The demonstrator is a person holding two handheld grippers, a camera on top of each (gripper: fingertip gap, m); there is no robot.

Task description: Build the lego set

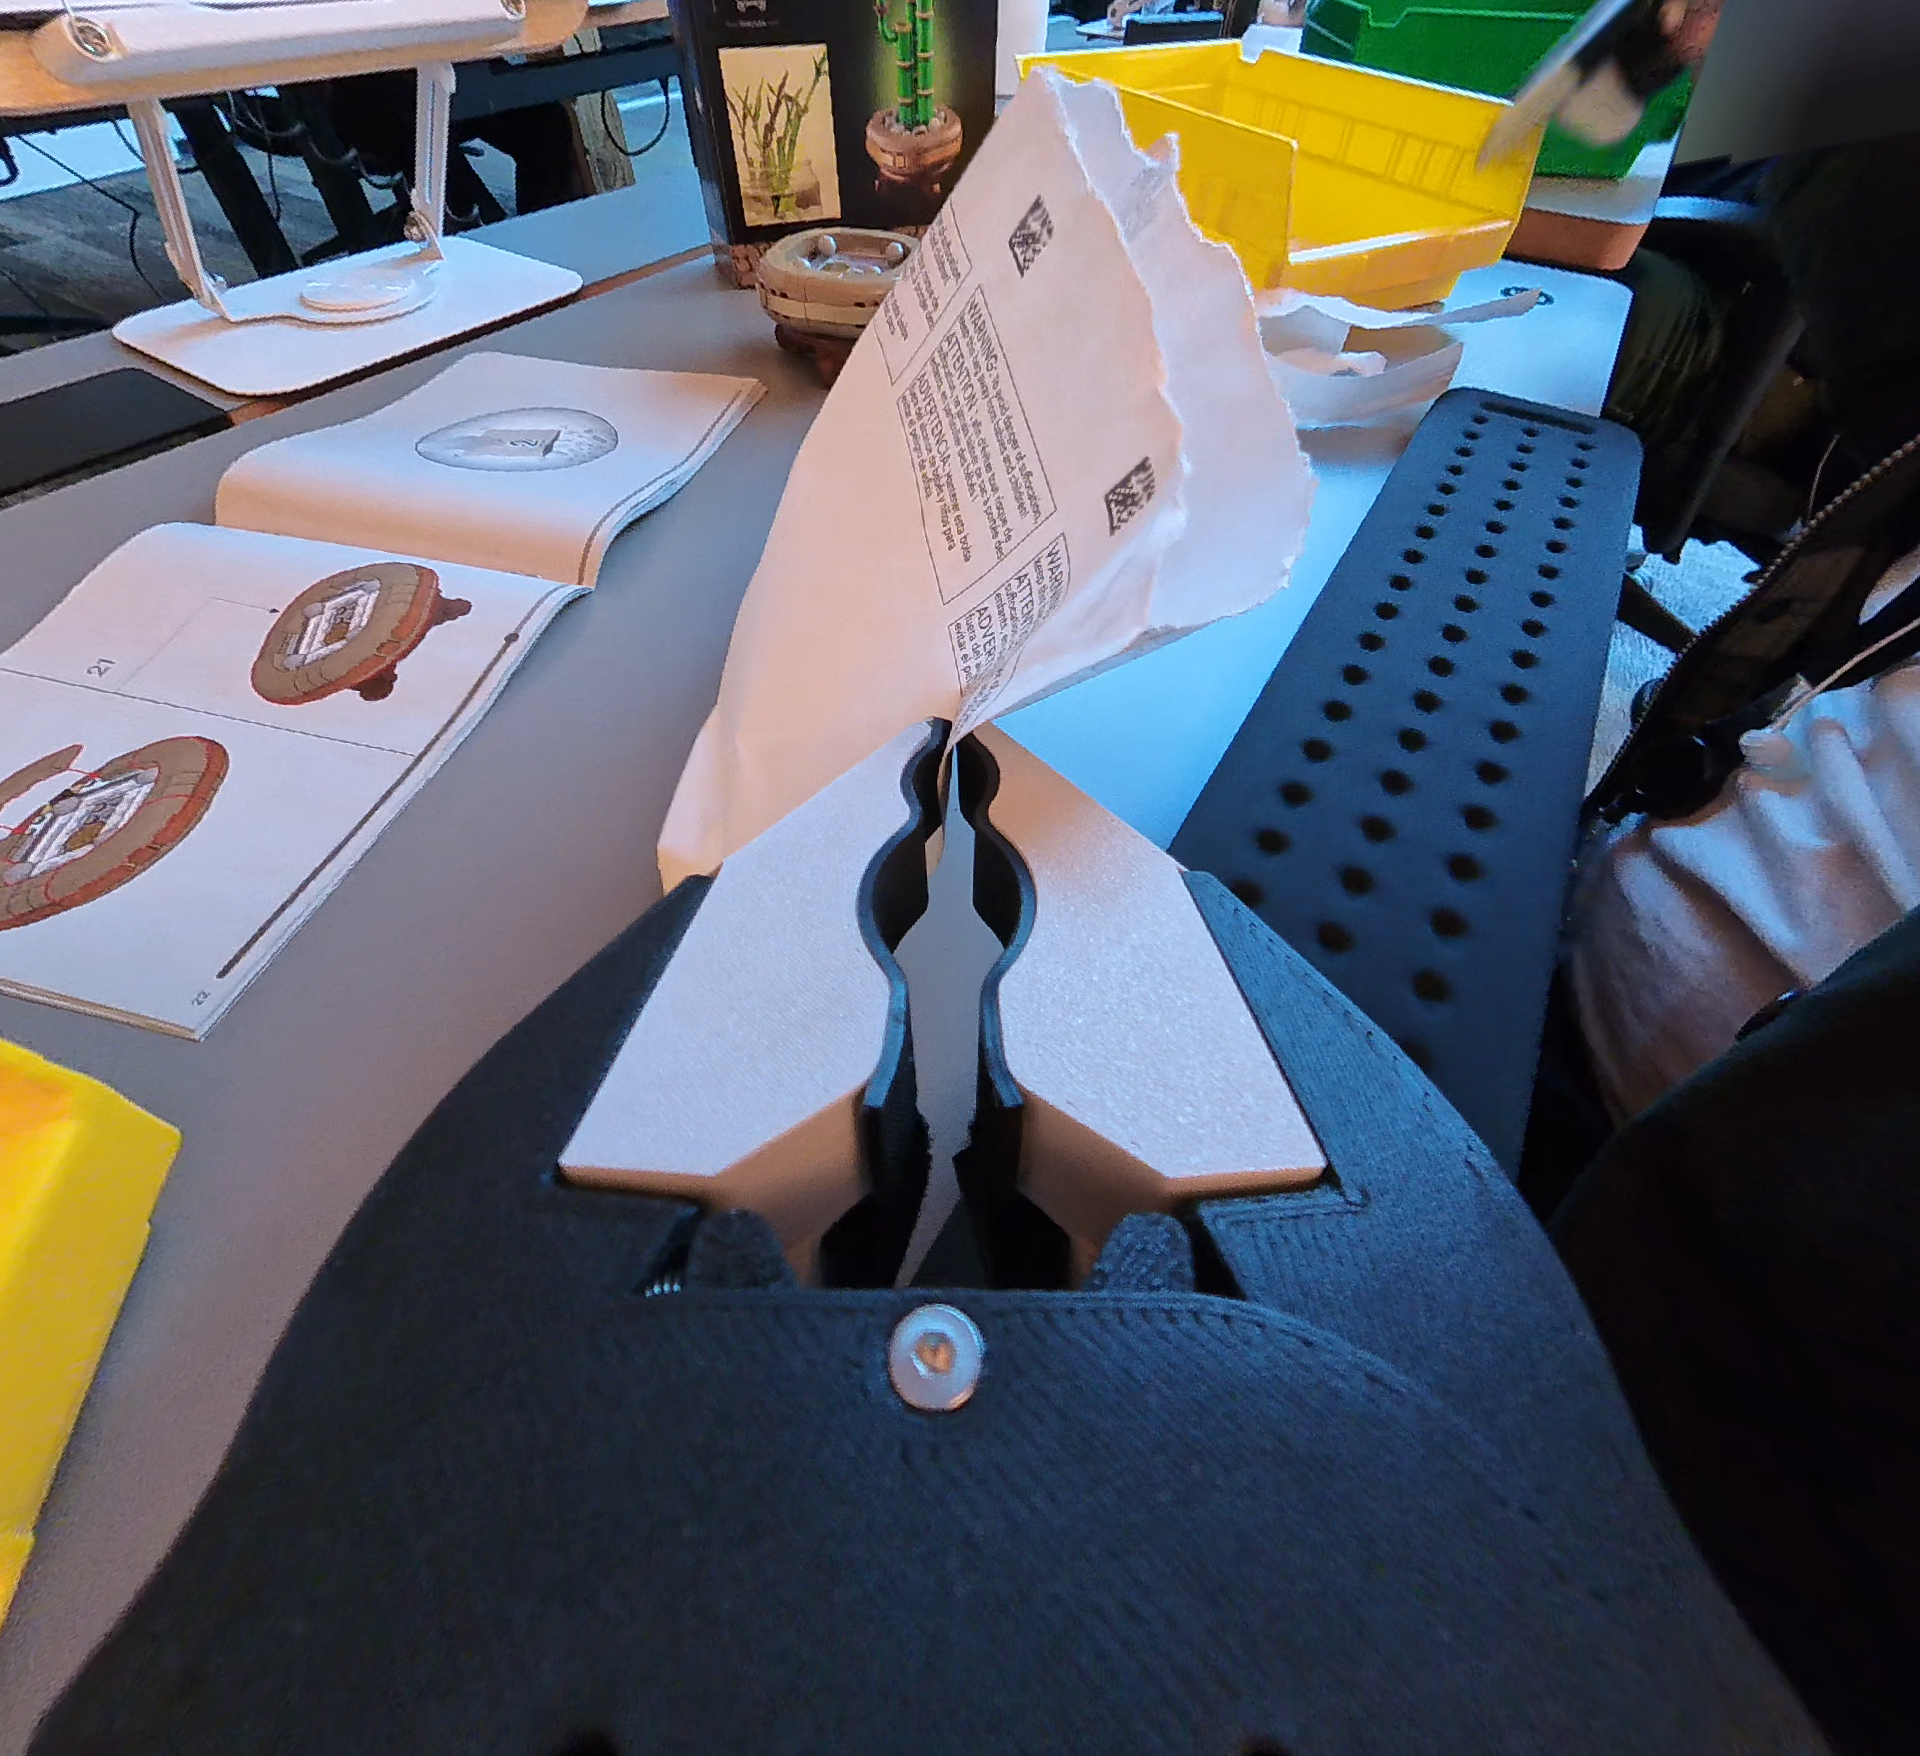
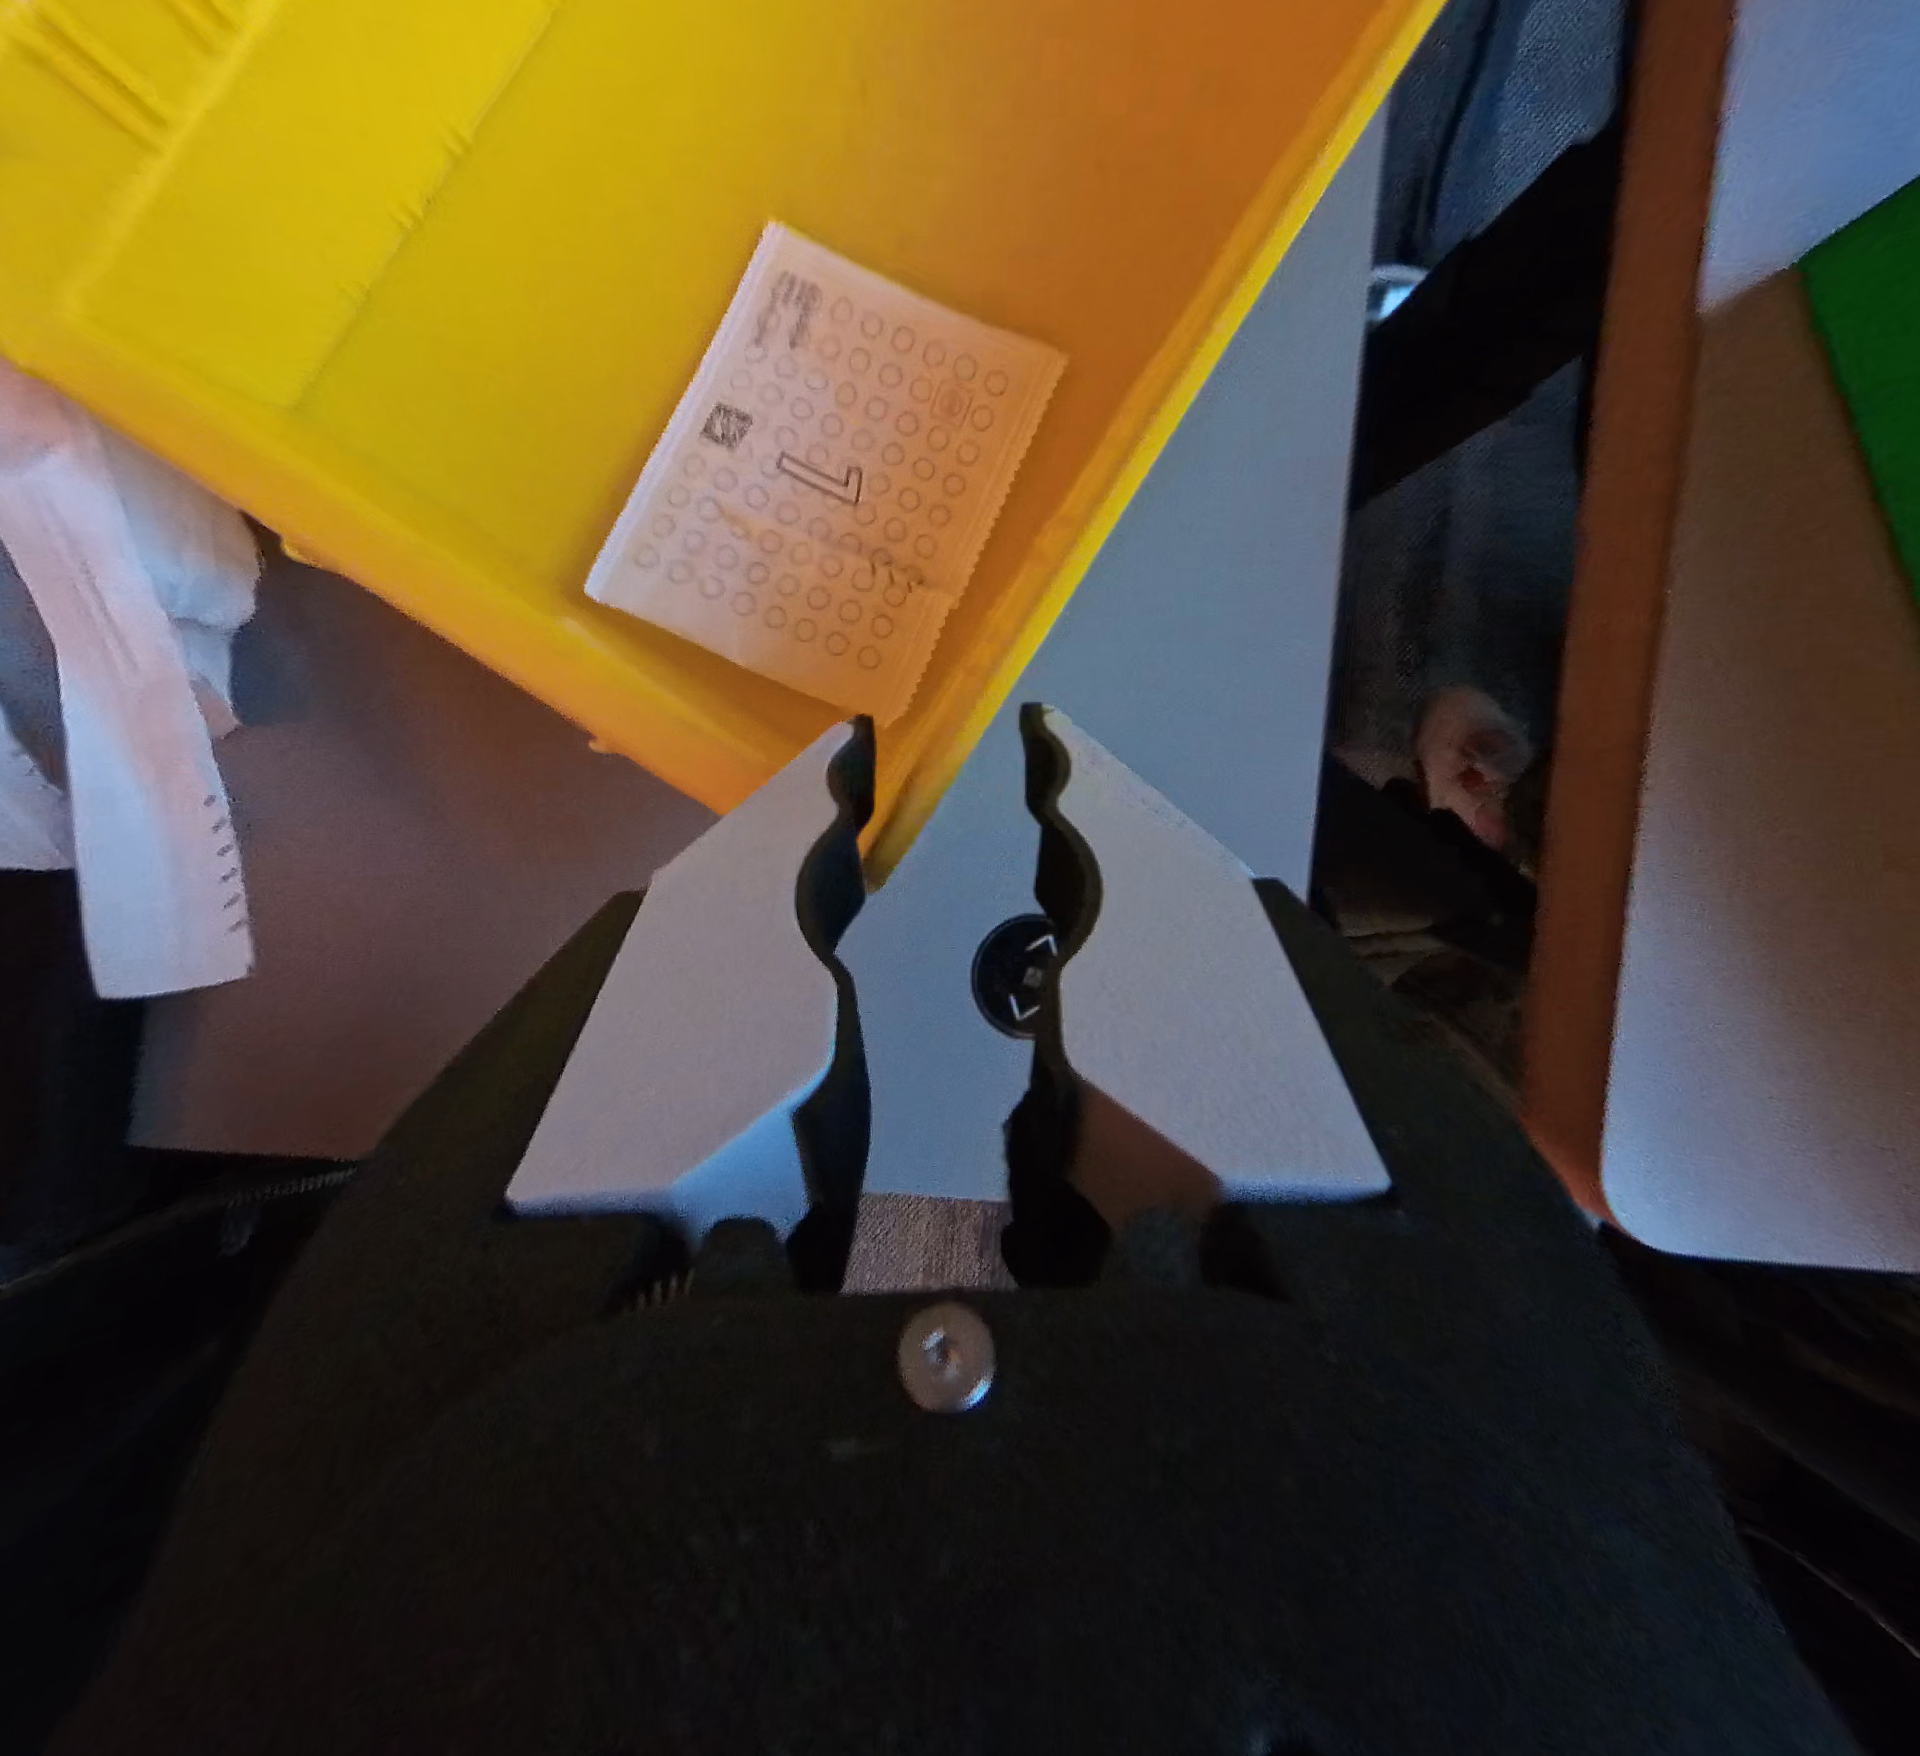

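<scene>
My left gripper [image 1: 951, 740] is shut on a corner of a torn white paper bag [image 1: 1018, 480] and holds it up above the grey table [image 1: 499, 875]. A built round tan and brown lego base [image 1: 831, 288] stands behind the bag, in front of the black set box [image 1: 831, 23]. An open instruction booklet [image 1: 270, 667] lies at the left. My right gripper [image 2: 948, 719] is open and empty, over the near corner of a yellow bin [image 2: 727, 96]. A small sealed white paper bag [image 2: 821, 470] lies flat in that bin. The right gripper shows blurred at the top right of the left wrist view [image 1: 1600, 33].
A black perforated pad [image 1: 1434, 730] lies right of the held bag. Crumpled white paper [image 1: 1351, 345] lies by the yellow bin [image 1: 1351, 148], and shows in the right wrist view [image 2: 135, 626]. A white stand with a sheet [image 1: 343, 293], green bins [image 1: 1455, 23], another yellow bin [image 1: 62, 1291]. Some 65 cm of space lies between my two pairs of fingers.
</scene>
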